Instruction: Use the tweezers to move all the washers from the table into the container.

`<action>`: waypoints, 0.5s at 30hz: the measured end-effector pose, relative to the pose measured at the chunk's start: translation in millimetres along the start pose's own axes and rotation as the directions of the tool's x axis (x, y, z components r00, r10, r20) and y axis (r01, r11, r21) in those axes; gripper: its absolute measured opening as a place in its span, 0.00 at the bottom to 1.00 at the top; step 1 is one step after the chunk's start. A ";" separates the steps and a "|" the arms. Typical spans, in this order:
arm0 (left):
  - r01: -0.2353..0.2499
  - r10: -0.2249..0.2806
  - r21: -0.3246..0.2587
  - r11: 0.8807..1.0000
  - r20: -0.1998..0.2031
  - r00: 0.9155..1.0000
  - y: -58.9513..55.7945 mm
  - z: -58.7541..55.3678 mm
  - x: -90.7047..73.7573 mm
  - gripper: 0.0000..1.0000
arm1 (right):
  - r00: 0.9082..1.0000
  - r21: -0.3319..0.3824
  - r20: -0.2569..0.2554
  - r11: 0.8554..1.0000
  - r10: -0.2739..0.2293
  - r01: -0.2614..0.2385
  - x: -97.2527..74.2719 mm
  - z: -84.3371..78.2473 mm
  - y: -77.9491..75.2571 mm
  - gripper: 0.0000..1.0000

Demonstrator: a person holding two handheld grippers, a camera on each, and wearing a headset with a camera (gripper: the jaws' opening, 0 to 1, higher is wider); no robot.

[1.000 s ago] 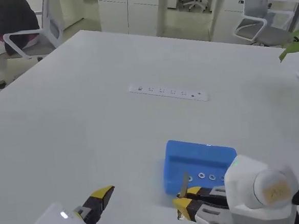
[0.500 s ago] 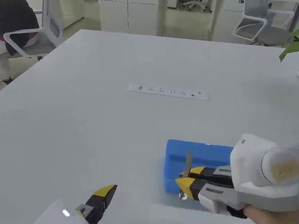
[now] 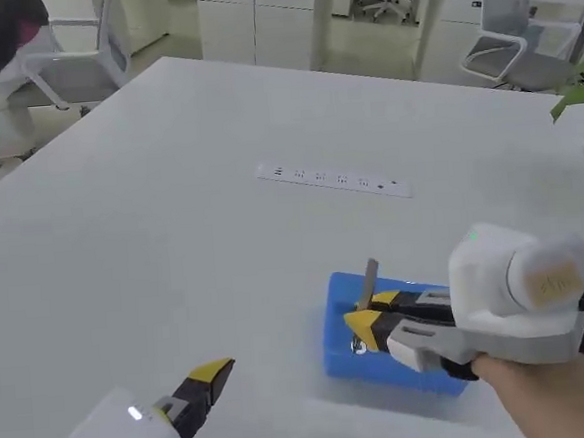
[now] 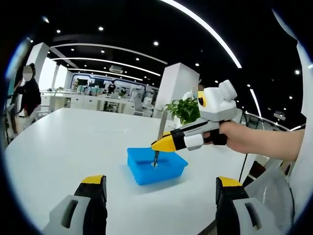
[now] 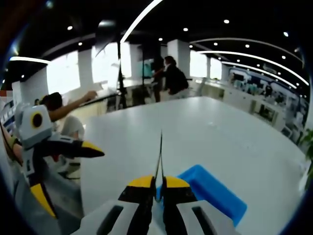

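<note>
Jaws of the left gripper are spread wide and released, with bare desktop between them. The tool sits low at the near left of the desk, roughly level, nose aimed forward and right. Right gripper comes in from the right in a hand, nose pointing left and tipped a little down over the blue container. Its jaws are clenched on the tweezers, which stand close to upright across them, blunt end up, points down inside the container near its left wall.

Hard to read: in the head view the right gripper's body covers much of the container's floor, and the container's right end sits behind gripper and hand. Small pale glint at the tips of the tweezers, seen in head view and left gripper view; cannot tell whether it is one of the washers. Left gripper is cut by the bottom frame edge in the head view, one yellow tip plain.

Room: container lies in the near part of the desk, well apart from the left gripper, open desktop between. Power strip lies farther back, mid-desk, well apart from the container. Broad bare surface left and behind. Chair past the far left edge; plant leaves at the far right.
</note>
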State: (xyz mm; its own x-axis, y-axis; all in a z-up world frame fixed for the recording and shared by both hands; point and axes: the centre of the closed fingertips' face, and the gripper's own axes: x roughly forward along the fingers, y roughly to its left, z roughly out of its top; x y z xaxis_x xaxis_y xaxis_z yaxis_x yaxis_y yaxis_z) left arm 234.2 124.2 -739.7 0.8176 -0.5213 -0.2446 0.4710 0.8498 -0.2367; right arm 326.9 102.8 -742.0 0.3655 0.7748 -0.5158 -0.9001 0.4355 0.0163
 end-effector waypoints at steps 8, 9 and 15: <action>-0.002 0.002 0.007 1.000 -0.008 1.000 0.3 -1.4 0.0 0.94 | 1.000 0.013 -0.016 1.000 0.017 -0.017 8.9 -2.8 -7.8 0.03; 0.001 -0.001 0.005 1.000 -0.008 1.000 -0.2 -1.6 0.1 0.94 | 1.000 0.015 -0.016 1.000 0.018 -0.018 9.2 -2.9 -8.0 0.03; -0.001 0.001 0.010 1.000 -0.011 1.000 -0.1 -2.0 0.2 0.93 | 0.999 0.026 -0.024 0.999 0.025 -0.025 13.9 -4.7 -11.7 0.04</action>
State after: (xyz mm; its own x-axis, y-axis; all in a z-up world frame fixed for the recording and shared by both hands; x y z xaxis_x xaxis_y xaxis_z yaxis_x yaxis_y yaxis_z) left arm 233.7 123.9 -741.7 0.8145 -0.5211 -0.2552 0.4735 0.8511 -0.2266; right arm 341.4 106.4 -753.3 0.3366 0.7742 -0.5361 -0.9023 0.4281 0.0517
